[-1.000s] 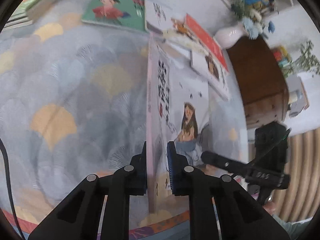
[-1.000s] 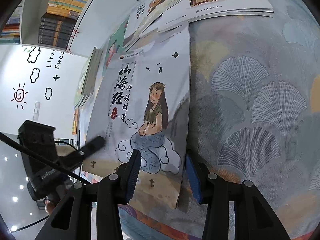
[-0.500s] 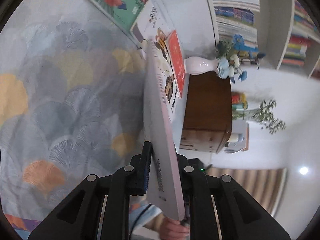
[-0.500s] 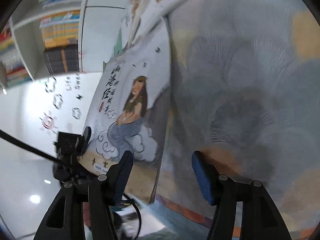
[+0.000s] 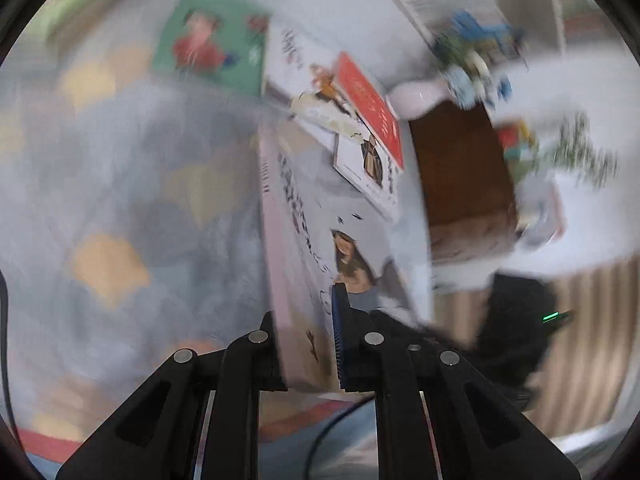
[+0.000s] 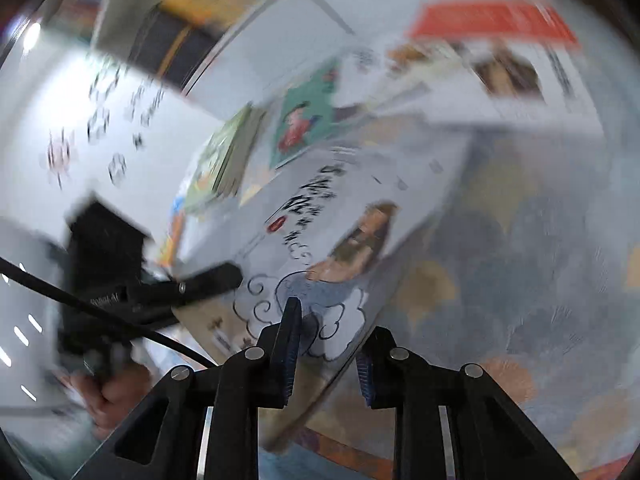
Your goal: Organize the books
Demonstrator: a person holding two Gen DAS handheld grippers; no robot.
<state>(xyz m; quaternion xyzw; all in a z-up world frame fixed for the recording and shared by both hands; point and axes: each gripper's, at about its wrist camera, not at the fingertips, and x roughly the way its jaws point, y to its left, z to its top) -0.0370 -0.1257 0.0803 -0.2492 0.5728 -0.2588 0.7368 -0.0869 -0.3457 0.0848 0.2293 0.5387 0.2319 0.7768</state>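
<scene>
1. Since a second ago, both grippers have come up off the patterned cloth with the mermaid book [image 5: 308, 280] between them, and the right gripper's fingers, standing wide a half second back, have just been closing onto the book's near edge.
2. Left gripper [image 5: 306, 344]: its fingers are clamped on the book's lower corner, one finger against the pink spine side and the blue-padded one on the front cover.
3. Right gripper [image 6: 328, 344]: its fingers pinch the same book at the near edge, with one finger on the cover over the drawn cloud and the other beneath.
4. That book is thin and pale grey-white, with a pinkish spine. Its cover shows a long-haired figure seated on a swirled cloud, a column of black brush characters beside her with a small red seal, and a few small dark birds near the top.
5. It is held tilted above the fan-patterned cloth [image 5: 132, 208] in greys, blues and yellow-orange that covers the worktop.
6. Beyond it lie more books: a green-covered book [image 5: 212, 52] with a red-clad figure, and a white book with a red band [image 5: 368, 108] resting on others.
7. Both views are blurred, so finer print is unreadable.
8. A person's hand [image 6: 108, 392] grips the left gripper's handle in the right wrist view.
</scene>
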